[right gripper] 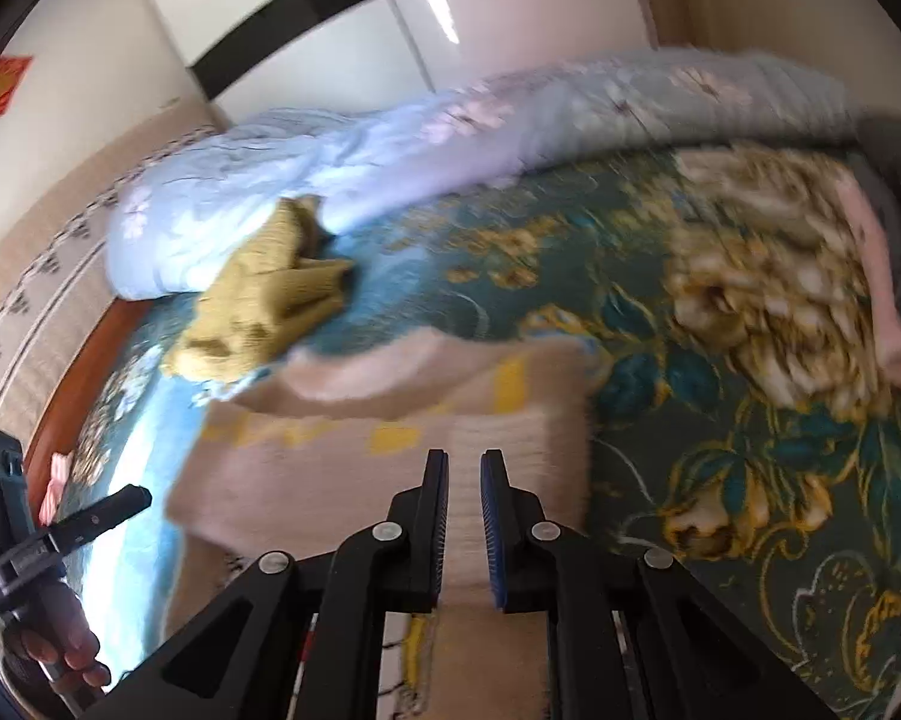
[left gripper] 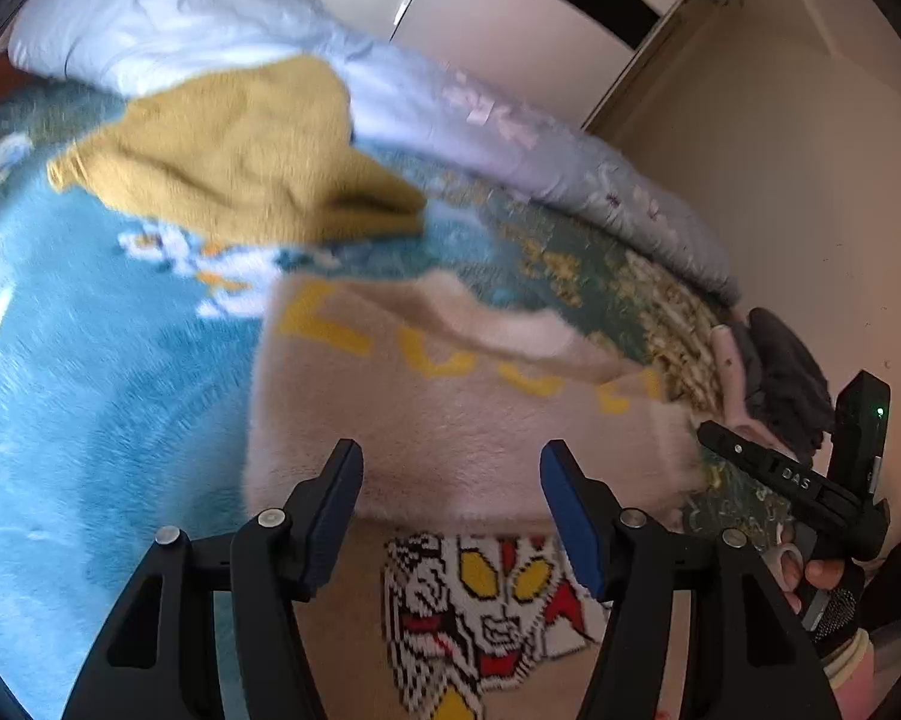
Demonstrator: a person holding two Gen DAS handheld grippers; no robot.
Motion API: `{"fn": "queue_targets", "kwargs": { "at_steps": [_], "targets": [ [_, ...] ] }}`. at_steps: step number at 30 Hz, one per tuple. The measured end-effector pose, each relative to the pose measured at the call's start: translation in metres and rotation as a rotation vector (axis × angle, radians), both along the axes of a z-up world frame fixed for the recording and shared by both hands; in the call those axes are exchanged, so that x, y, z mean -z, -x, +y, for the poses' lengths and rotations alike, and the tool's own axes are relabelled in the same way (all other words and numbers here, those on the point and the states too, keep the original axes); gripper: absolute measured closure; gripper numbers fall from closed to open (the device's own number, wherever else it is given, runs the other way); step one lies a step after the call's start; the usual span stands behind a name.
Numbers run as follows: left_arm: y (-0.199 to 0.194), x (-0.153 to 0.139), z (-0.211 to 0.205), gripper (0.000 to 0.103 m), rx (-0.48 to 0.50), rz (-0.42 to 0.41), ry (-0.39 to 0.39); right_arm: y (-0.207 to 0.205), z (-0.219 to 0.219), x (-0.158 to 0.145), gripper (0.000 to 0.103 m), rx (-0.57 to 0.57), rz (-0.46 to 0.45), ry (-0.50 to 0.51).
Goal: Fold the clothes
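Fold clothes: beige sweater on bed, both claws over its near part.

L claw (left gripper: 450, 507) released, jaws wide apart, nothing between them; hangs above beige sweater (left gripper: 450, 420) w/ yellow lettering and cartoon-face knit at near edge. R claw (right gripper: 463, 516) nearly clenched, narrow gap between jaws; cannot tell whether fabric is pinched. Sweater lies flat on teal floral bed blanket (right gripper: 720, 432), far edge turned over. Mustard garment (left gripper: 234, 156) bunched far left, touching pale-blue quilt (left gripper: 168, 18) along far side.
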State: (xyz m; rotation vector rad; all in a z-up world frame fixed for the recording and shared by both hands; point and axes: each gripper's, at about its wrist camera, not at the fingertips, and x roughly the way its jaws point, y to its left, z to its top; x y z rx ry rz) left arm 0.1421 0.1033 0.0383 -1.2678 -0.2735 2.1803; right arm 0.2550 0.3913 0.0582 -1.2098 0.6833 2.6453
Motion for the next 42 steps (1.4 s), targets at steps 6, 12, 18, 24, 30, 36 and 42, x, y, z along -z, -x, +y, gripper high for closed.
{"fn": "queue_targets", "kwargs": {
  "at_steps": [6,12,18,24,30,36,42],
  "targets": [
    [0.013,0.032,-0.001,0.041,-0.029,-0.107,-0.056,-0.002,0.011,0.034,0.092,0.006,-0.036,0.072],
    [0.017,0.042,-0.001,0.041,-0.045,-0.146,-0.076,0.000,0.017,0.044,0.092,0.038,-0.037,0.117],
    [-0.009,0.022,-0.014,0.040,-0.030,-0.092,-0.070,-0.017,0.010,0.027,0.089,0.030,-0.010,0.107],
    [-0.040,0.026,-0.067,0.040,-0.070,-0.132,-0.072,-0.069,0.001,0.017,0.059,-0.024,0.004,0.109],
    [-0.068,0.045,-0.099,0.040,-0.095,-0.185,-0.073,-0.114,0.005,0.049,0.059,0.016,-0.023,0.309],
    [-0.090,0.058,-0.102,0.040,-0.053,-0.242,-0.106,-0.128,-0.017,0.065,0.057,0.005,-0.047,0.382],
    [-0.111,0.056,-0.111,0.041,-0.047,-0.271,-0.140,-0.146,-0.036,0.063,0.060,-0.025,-0.057,0.412]
  ]
}}
